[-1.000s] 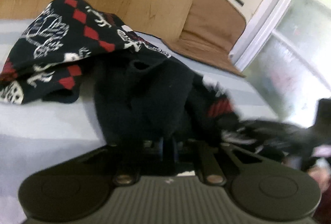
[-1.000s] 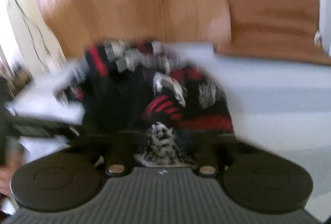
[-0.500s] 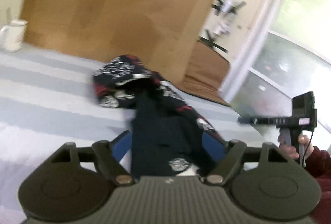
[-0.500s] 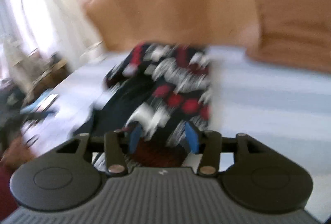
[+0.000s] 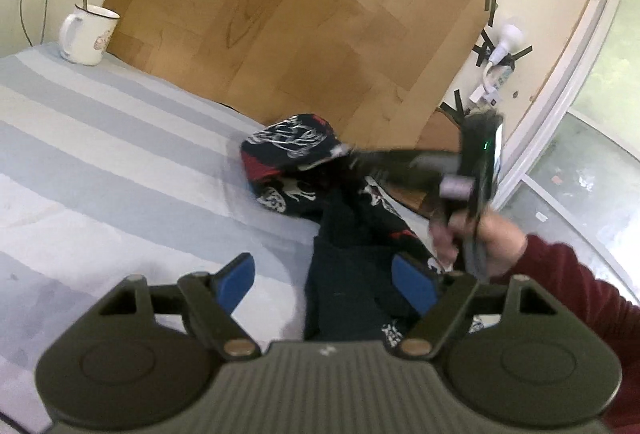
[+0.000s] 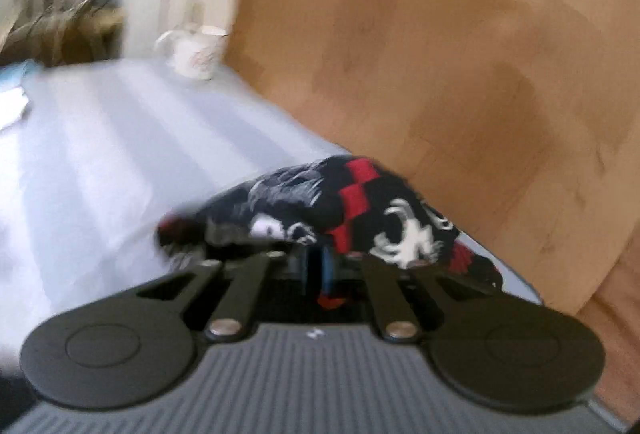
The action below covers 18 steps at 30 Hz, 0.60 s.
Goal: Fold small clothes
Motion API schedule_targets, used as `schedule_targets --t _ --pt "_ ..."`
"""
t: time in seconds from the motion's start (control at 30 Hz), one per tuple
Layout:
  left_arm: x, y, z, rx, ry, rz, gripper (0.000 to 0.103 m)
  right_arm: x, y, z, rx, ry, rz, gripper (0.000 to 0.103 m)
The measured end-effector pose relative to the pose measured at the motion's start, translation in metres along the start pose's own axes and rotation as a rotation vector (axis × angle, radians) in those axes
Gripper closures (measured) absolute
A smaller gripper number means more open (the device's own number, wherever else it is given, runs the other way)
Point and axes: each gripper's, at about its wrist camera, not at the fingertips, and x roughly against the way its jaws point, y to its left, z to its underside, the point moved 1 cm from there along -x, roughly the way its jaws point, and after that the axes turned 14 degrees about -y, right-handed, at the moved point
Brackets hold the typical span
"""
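Note:
A small black garment (image 5: 340, 234) with red diamonds and white skull prints lies crumpled on the blue-and-white striped cloth (image 5: 100, 153). My left gripper (image 5: 326, 280) is open above its near dark end, blue pads apart, holding nothing. My right gripper (image 6: 316, 268) is shut, its blue pads together right at the garment's near edge (image 6: 352, 209); the blur hides whether cloth is pinched. In the left wrist view the right gripper (image 5: 352, 155) reaches in from the right onto the garment's far bunched part, held by a hand in a red sleeve.
A white mug (image 5: 86, 33) with a stick in it stands at the far left corner, also blurred in the right wrist view (image 6: 196, 49). A wood-pattern board (image 5: 300, 25) leans against the wall behind. A window frame (image 5: 560, 73) is at right.
My left gripper has let go of the garment, opened and pulled back upward. My right gripper has closed and moved onto the garment's far bunched end.

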Motion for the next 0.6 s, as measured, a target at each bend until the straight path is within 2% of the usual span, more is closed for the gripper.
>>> schedule_targets --t 0.1,0.17,0.23,0.3,0.37,0.47,0.5,0.57,0.6 --pt "-0.008 -0.002 -0.005 -0.018 0.009 0.007 0.024 0.035 -0.060 -0.025 -0.200 -0.130 0.080 0.094" --pt "-0.023 -0.007 -0.008 -0.034 0.025 0.023 0.024 0.074 -0.110 -0.030 -0.339 -0.215 0.162 0.094" --pt "-0.044 -0.015 -0.011 -0.064 0.046 0.040 0.023 0.110 -0.150 -0.022 -0.406 -0.263 0.281 0.094" --pt "-0.070 -0.025 -0.012 -0.086 0.074 0.051 0.020 0.149 -0.186 0.000 -0.451 -0.280 0.423 0.094" --pt "-0.093 -0.035 -0.011 -0.091 0.105 0.074 0.019 0.180 -0.215 0.032 -0.498 -0.266 0.557 0.094" --pt "-0.119 -0.051 -0.005 -0.128 0.146 0.100 0.018 0.213 -0.254 0.096 -0.647 -0.190 0.740 0.092" --pt "-0.126 -0.057 -0.001 -0.140 0.167 0.106 0.018 0.224 -0.265 0.119 -0.691 -0.144 0.818 0.086" --pt "-0.133 -0.063 0.007 -0.163 0.194 0.117 0.017 0.245 -0.279 0.161 -0.770 -0.063 0.955 0.083" --pt "-0.134 -0.063 0.010 -0.175 0.202 0.117 0.016 0.253 -0.283 0.180 -0.816 -0.030 1.009 0.074"
